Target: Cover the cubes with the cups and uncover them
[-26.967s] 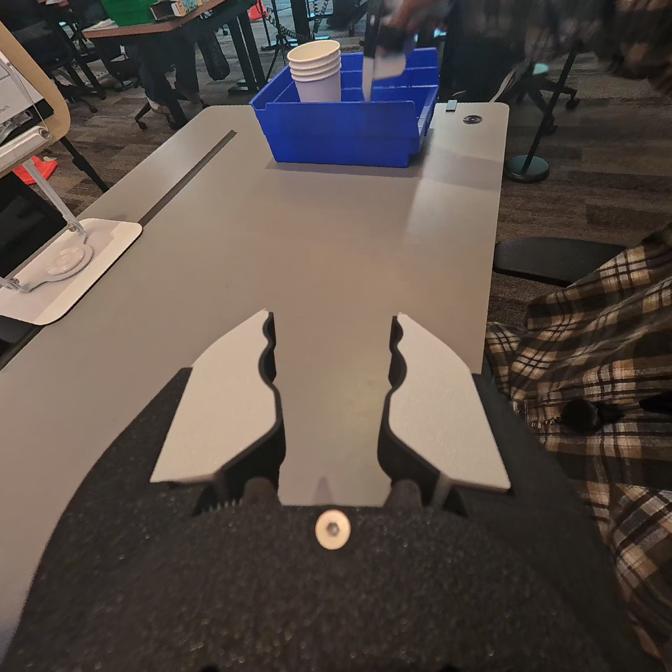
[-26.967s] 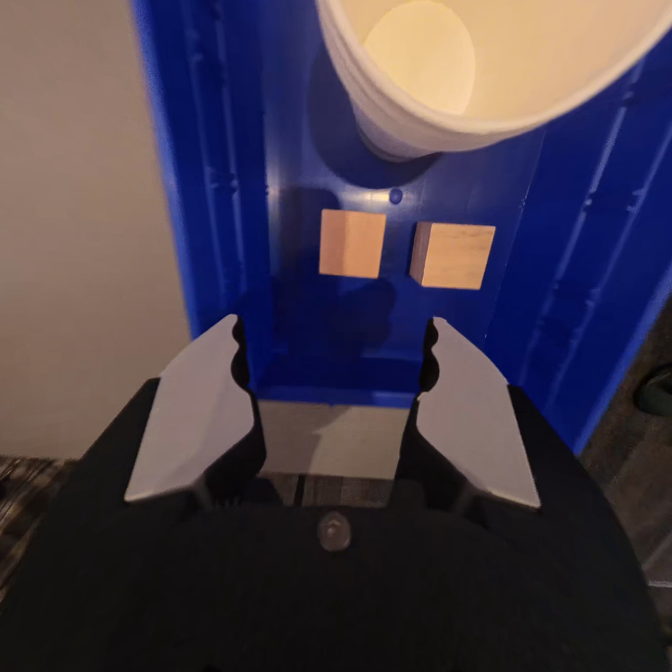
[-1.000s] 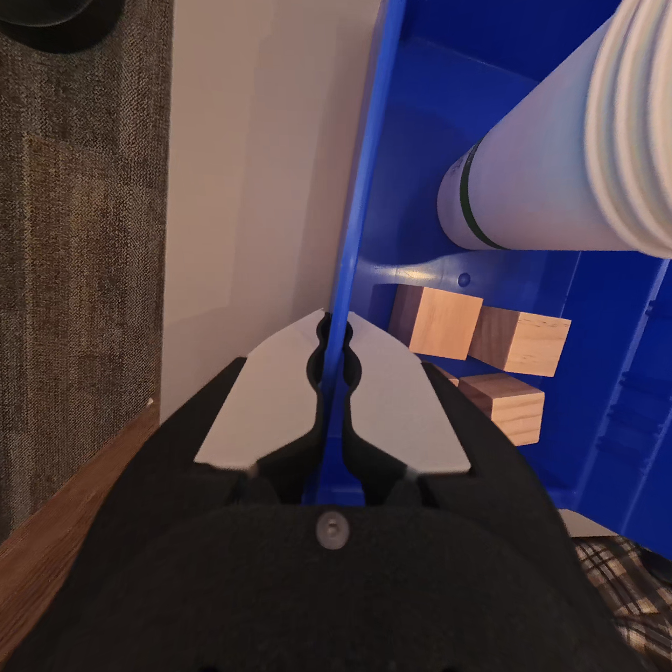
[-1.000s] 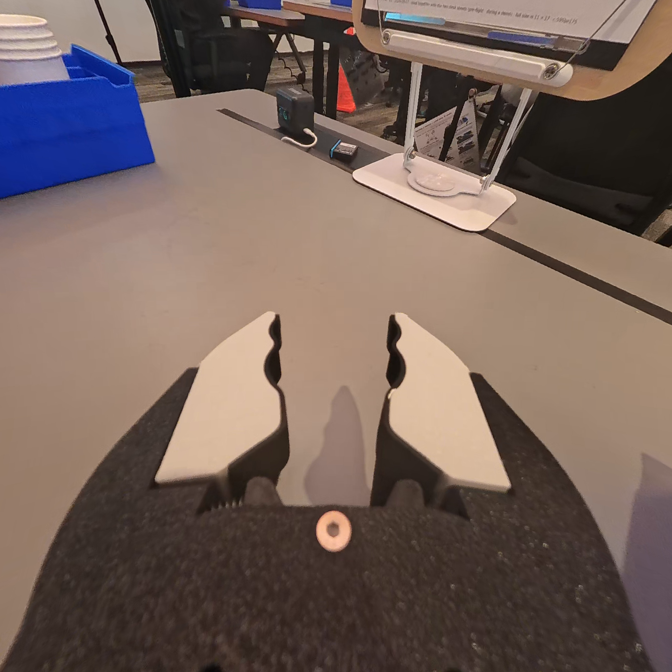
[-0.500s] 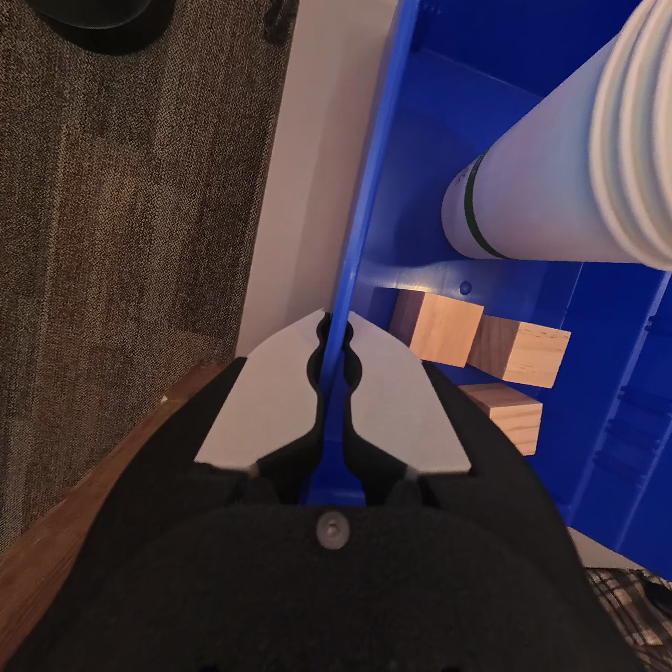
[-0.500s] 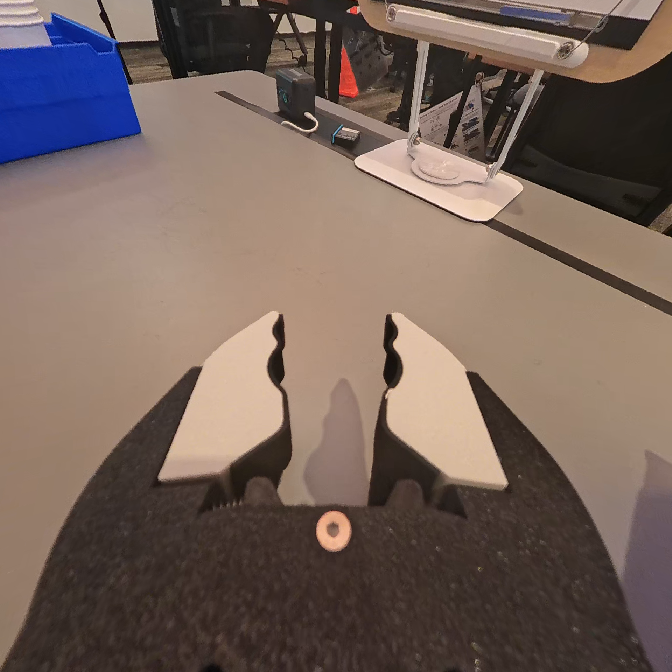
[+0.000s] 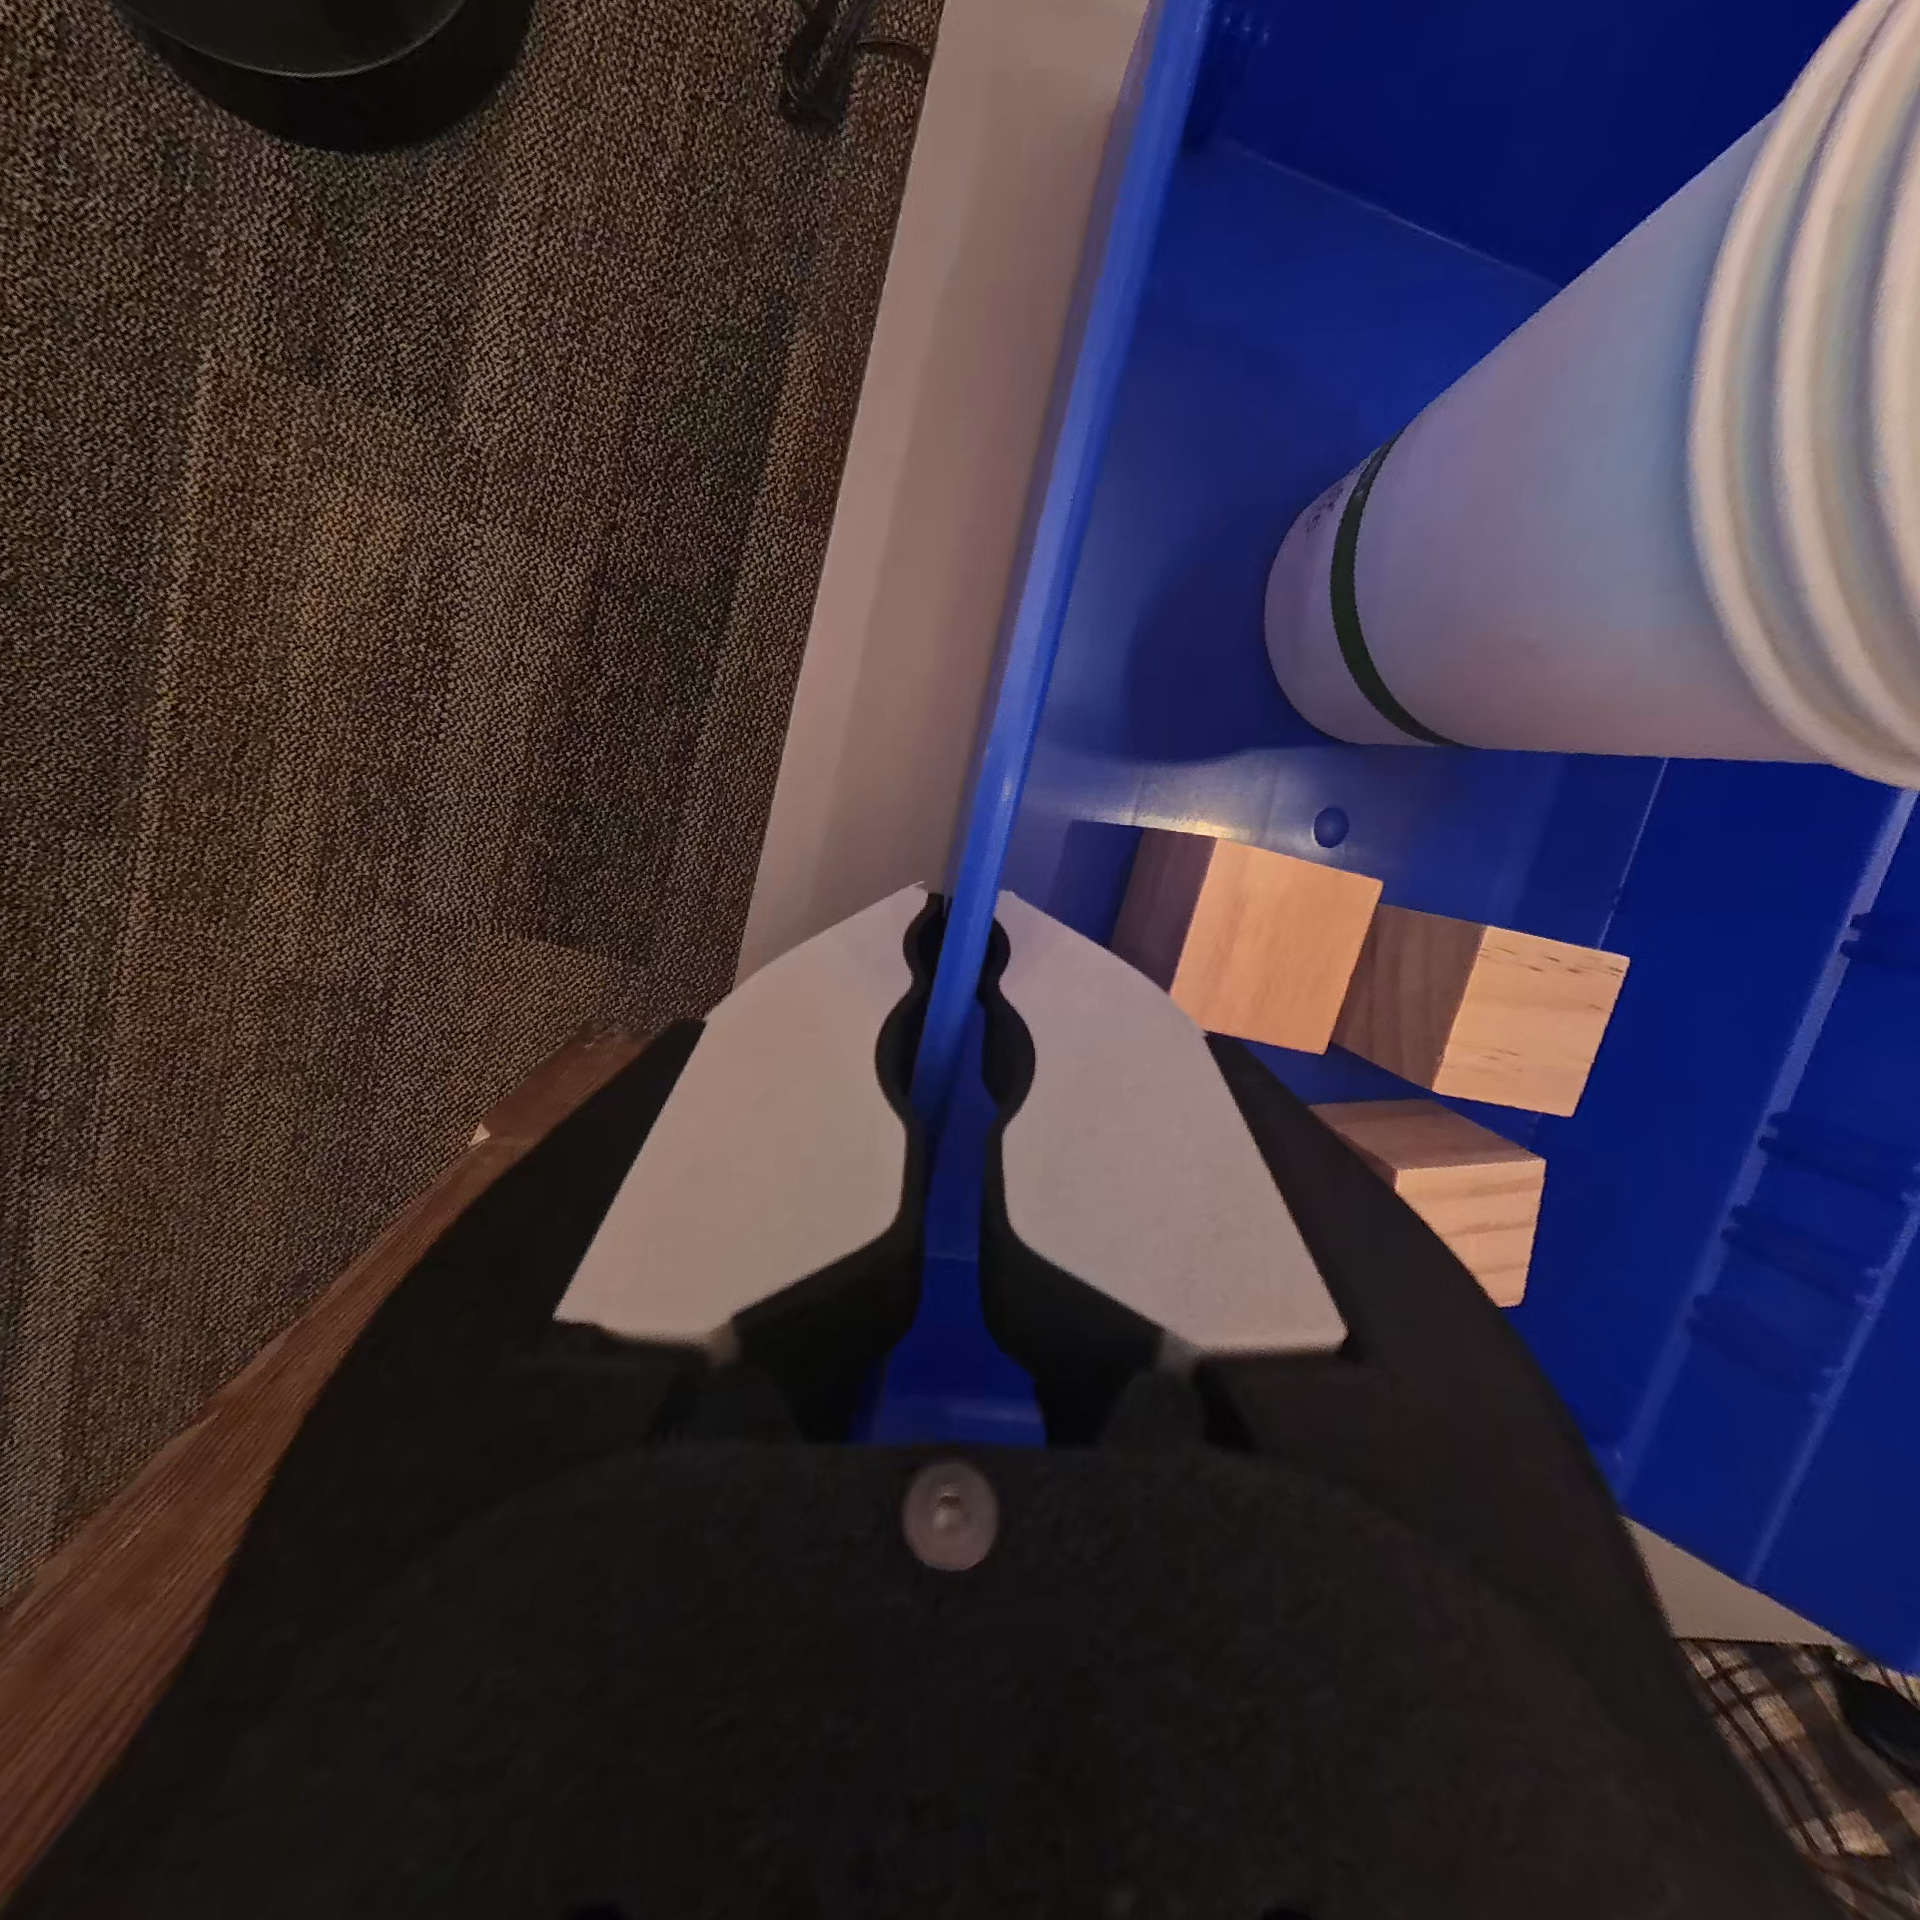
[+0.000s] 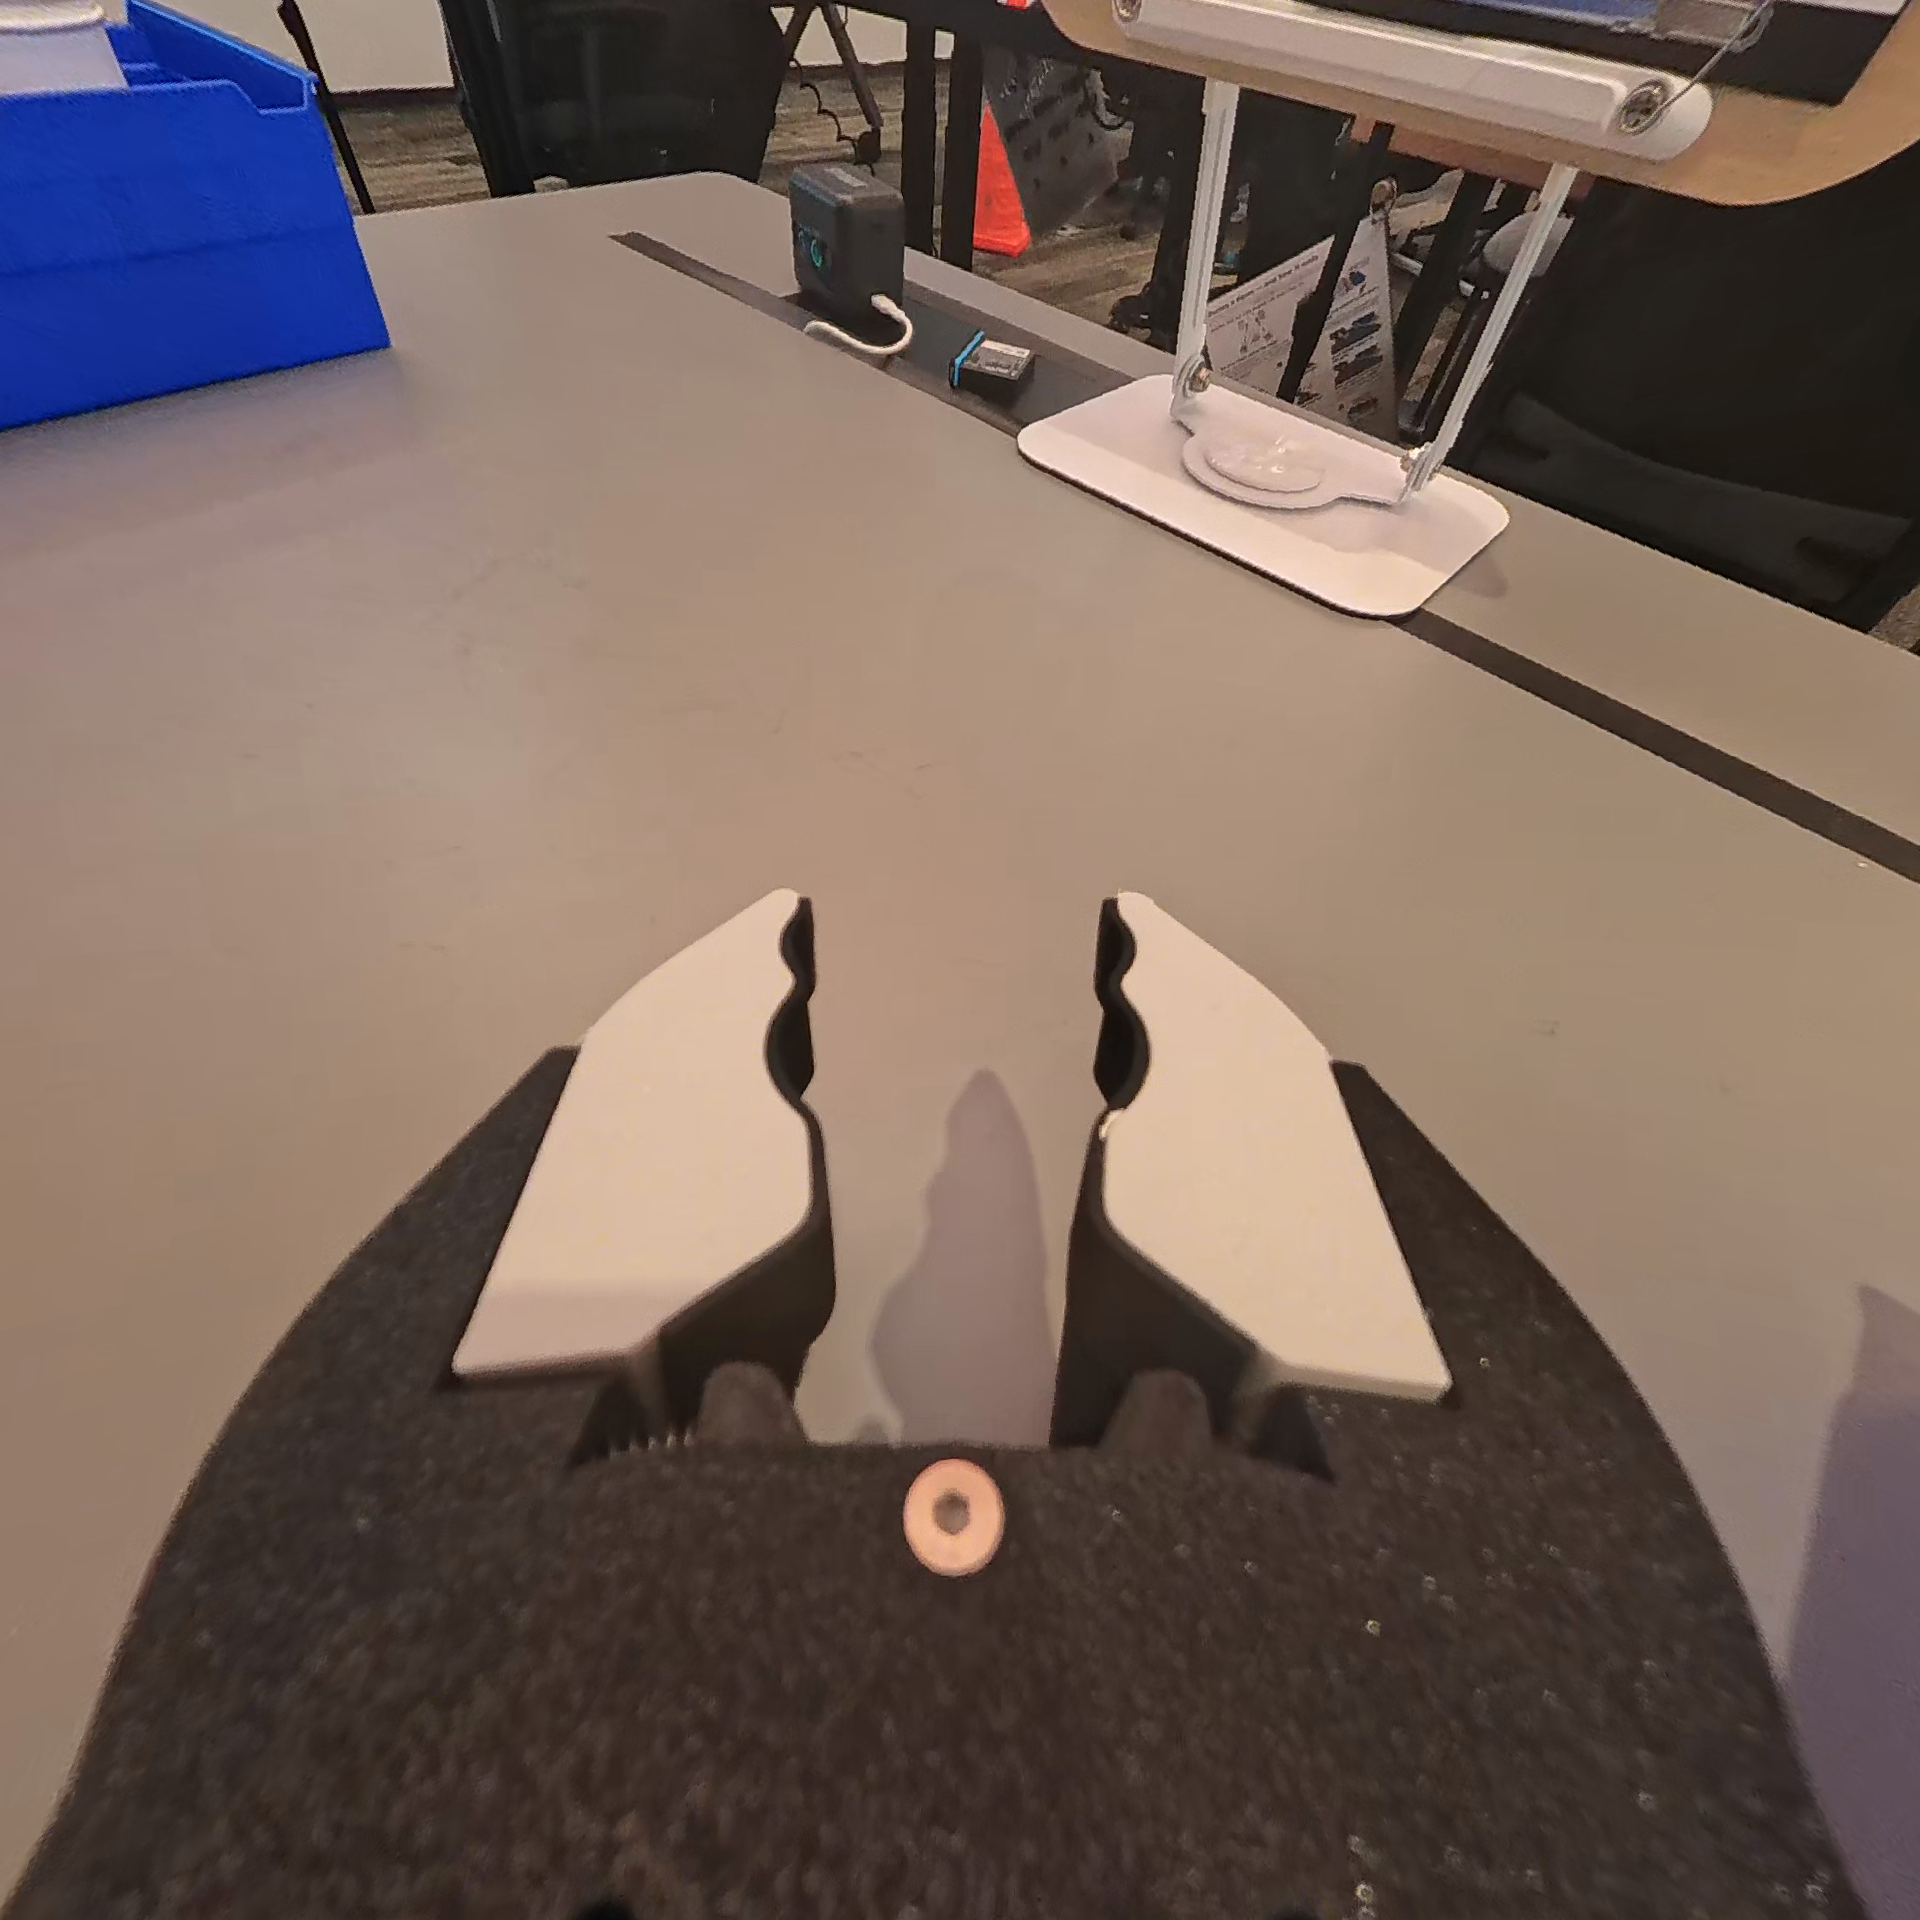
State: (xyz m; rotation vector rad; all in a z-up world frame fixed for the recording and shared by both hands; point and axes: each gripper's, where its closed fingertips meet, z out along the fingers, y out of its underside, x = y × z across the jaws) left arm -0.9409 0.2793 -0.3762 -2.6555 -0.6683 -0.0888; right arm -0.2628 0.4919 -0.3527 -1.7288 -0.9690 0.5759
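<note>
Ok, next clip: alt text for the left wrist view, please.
The left gripper is shut on the side wall of a blue bin, seen from above. Inside the bin are three wooden cubes and a stack of white paper cups, with brown carpet to the left.

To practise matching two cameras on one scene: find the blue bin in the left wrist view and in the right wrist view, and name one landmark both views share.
Left wrist view: the blue bin fills the right half; the left gripper is shut on its side wall.
Right wrist view: the blue bin sits at the top left corner, far across the grey table.
Shared landmark: the stack of white cups in the bin, just visible here.
</note>
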